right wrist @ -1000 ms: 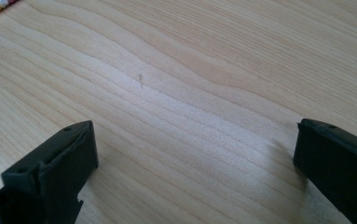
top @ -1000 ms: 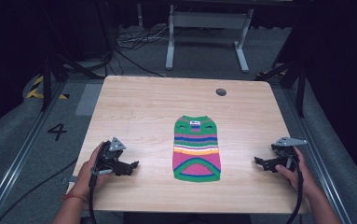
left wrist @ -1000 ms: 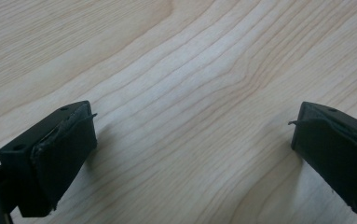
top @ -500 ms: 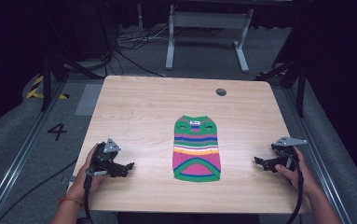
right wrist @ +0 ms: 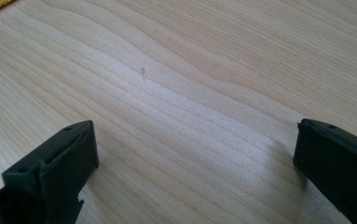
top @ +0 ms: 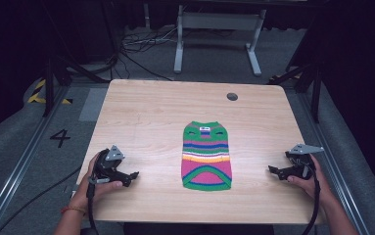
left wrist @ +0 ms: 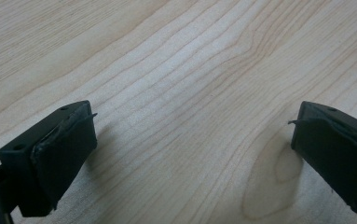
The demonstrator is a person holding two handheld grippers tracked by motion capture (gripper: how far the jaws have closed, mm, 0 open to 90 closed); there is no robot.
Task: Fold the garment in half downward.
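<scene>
Pale wood bench [top: 151, 122] on grey floor, dark room behind; small striped knit garment [top: 207, 156] flat just right of centre, neck toward 12 o'clock, hem toward 6. Left claw [top: 132, 175] at 8 o'clock, well apart from garment, jaws spread wide over bare wood, gripping nothing. Right claw [top: 272, 170] at 4 o'clock, pointing toward 9, jaws likewise wide, empty.
</scene>
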